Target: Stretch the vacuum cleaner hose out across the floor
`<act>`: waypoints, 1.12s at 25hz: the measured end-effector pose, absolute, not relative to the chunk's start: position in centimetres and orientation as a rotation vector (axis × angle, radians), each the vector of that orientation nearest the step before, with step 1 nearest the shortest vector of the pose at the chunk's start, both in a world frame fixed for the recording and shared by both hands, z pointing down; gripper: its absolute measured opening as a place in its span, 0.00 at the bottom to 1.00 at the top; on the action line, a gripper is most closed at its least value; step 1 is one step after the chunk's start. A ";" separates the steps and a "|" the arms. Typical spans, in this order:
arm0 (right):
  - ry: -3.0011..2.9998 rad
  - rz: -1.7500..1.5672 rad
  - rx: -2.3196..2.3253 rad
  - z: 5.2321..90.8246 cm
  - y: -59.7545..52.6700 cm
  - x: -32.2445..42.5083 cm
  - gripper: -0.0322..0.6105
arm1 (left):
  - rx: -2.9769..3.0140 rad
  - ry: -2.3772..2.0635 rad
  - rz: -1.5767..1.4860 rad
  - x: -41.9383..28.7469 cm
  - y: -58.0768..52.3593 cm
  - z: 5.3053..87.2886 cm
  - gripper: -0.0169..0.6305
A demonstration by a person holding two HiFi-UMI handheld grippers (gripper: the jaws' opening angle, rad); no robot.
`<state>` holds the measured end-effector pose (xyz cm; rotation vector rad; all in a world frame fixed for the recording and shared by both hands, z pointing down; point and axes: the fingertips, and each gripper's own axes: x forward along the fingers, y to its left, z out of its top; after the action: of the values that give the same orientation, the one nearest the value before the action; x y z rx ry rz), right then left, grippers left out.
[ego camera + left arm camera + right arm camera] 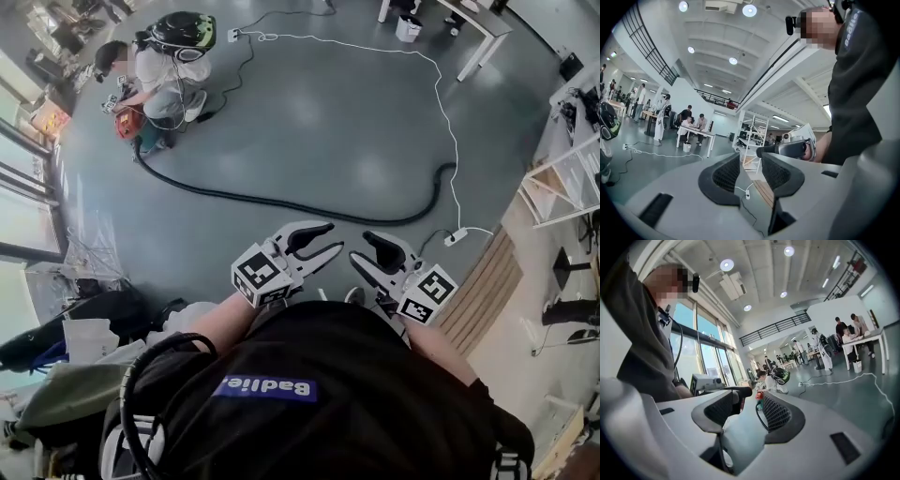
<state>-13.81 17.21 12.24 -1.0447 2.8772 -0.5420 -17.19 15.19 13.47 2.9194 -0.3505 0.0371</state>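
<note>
In the head view a long black vacuum hose lies on the grey floor. It runs from a red vacuum cleaner at the upper left and curves up at its right end. My left gripper and right gripper hover close together in front of my chest, well short of the hose. Both are open with nothing between their jaws. The left gripper view shows its empty jaws with the right gripper beyond. In the right gripper view, its empty jaws frame a thin stretch of hose.
A crouching person works beside the vacuum cleaner. A white cable loops over the floor to a power strip. A white table stands far right, shelving and wooden boards at the right, bags at the lower left.
</note>
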 end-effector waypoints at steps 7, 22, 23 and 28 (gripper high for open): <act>2.843 -0.438 -1.195 11.4 19.1 -16.3 0.14 | 2.959 -0.329 0.023 -20.8 17.0 12.9 0.12; 2.866 -0.395 -1.138 10.4 21.9 -15.3 0.06 | 2.984 -0.368 0.014 -17.8 19.9 10.4 0.04; 2.868 -0.394 -1.137 10.4 21.9 -15.1 0.06 | 2.984 -0.373 0.017 -17.6 19.9 10.5 0.04; 2.854 -0.409 -1.142 10.6 21.4 -14.2 0.06 | 2.969 -0.404 0.024 -17.1 19.4 10.9 0.04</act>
<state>-14.24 21.39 10.59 -1.1424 2.8538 -0.4087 -17.06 19.38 10.89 2.9692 -0.4038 0.0242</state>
